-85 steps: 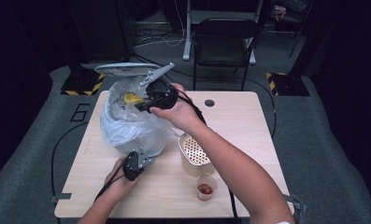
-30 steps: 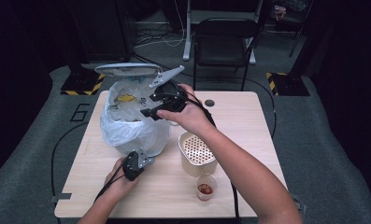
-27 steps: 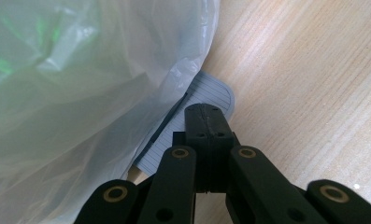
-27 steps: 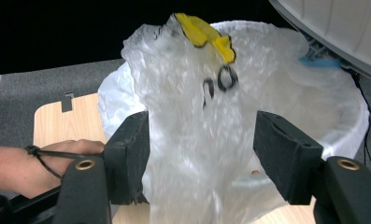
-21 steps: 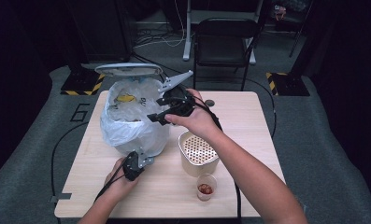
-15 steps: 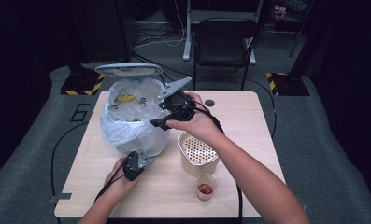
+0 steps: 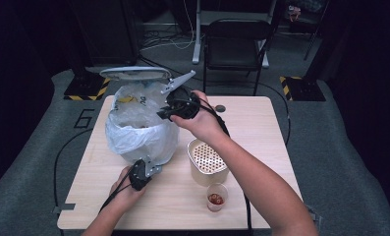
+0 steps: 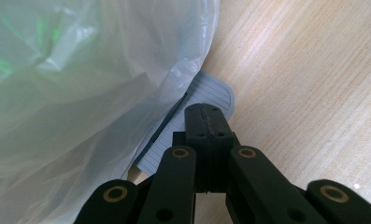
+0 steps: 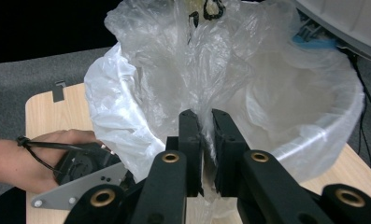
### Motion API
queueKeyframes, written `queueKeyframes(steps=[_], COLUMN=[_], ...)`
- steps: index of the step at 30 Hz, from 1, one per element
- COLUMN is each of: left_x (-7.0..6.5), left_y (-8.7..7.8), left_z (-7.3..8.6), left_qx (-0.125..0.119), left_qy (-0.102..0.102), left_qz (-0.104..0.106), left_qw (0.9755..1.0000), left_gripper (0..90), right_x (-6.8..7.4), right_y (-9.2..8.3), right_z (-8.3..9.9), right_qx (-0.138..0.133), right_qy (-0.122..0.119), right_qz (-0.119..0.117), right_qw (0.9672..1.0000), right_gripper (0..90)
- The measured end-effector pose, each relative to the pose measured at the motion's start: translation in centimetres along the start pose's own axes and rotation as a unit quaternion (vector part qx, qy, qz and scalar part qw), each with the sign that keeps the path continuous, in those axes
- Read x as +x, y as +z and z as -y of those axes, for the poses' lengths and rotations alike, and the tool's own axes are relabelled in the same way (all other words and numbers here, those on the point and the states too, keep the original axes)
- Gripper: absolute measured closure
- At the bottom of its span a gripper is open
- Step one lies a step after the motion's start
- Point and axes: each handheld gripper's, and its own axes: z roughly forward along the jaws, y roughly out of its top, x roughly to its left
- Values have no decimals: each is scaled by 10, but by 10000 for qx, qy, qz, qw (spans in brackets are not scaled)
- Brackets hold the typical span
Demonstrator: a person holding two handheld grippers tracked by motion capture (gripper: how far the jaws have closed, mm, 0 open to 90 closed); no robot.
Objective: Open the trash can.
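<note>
Right gripper view: the right gripper (image 9: 203, 122) has just closed, pinching the thin, crinkled, translucent bag (image 9: 248, 88) — its contents blurred. Left gripper (image 8: 206, 120) pressed together on a ribbed grey pedal (image 8: 210, 93), half hidden.

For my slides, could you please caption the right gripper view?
Right gripper pinching the clear bag liner at the bin's near rim, lid open.
</note>
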Motion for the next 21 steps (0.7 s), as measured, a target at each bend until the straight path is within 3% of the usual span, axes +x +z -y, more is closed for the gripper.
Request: queueKeyframes(steps=[15, 21], left_x=[0, 1], left_y=[1, 0], left_z=[0, 0], left_qx=[-27, 1], left_qy=[-20, -17], left_qz=[17, 9], left_qw=[10000, 10000], left_gripper=[900, 900], right_x=[-21, -18], right_y=[-34, -21], right_z=[13, 0], right_qx=[37, 75], right_qy=[237, 101], right_qz=[299, 360], right_qw=[9993, 9993], right_gripper=[813, 778])
